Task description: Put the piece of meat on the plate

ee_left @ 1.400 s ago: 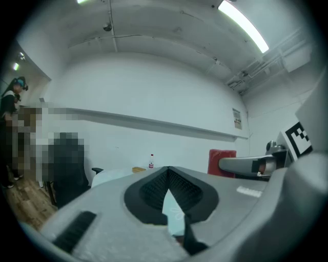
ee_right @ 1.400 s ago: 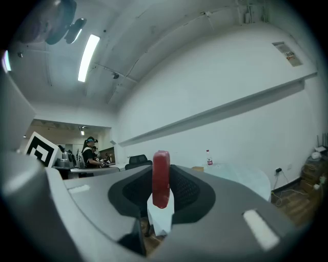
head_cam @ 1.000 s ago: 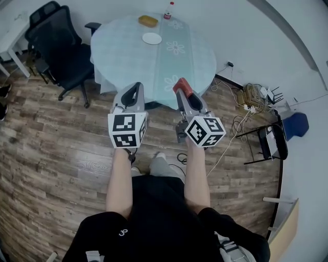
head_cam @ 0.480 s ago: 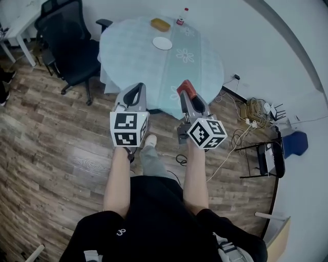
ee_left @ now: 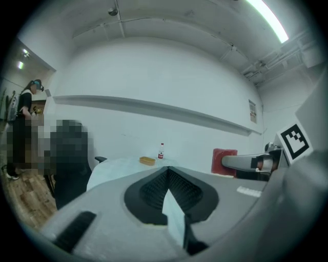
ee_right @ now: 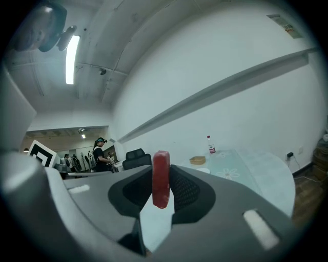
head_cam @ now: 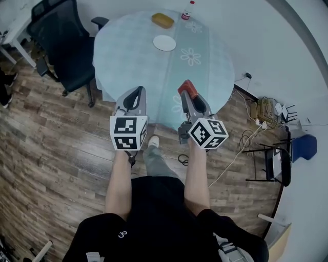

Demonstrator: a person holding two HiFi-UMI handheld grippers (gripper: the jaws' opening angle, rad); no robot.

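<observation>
A red piece of meat (ee_right: 161, 179) stands upright between the jaws of my right gripper (ee_right: 161, 173), which is shut on it. In the head view the meat (head_cam: 186, 87) and right gripper (head_cam: 187, 91) hang over the near edge of the round table (head_cam: 128, 56). A small white plate (head_cam: 164, 43) lies empty toward the table's far side, well ahead of both grippers. My left gripper (head_cam: 137, 93) hovers level beside the right one, shut and holding nothing. From the left gripper view, its tips (ee_left: 166, 170) meet, with the meat (ee_left: 224, 159) off to the right.
Beyond the plate are a tan oval dish (head_cam: 163, 20) and a small red-capped bottle (head_cam: 187, 13). A black office chair (head_cam: 61, 46) stands left of the table. Cables and a folding stand (head_cam: 269, 153) lie on the wooden floor at right. Other people stand far off.
The person has stepped toward the table, which now sits nearer. Both grippers moved forward over its near edge, the right one still holding the meat.
</observation>
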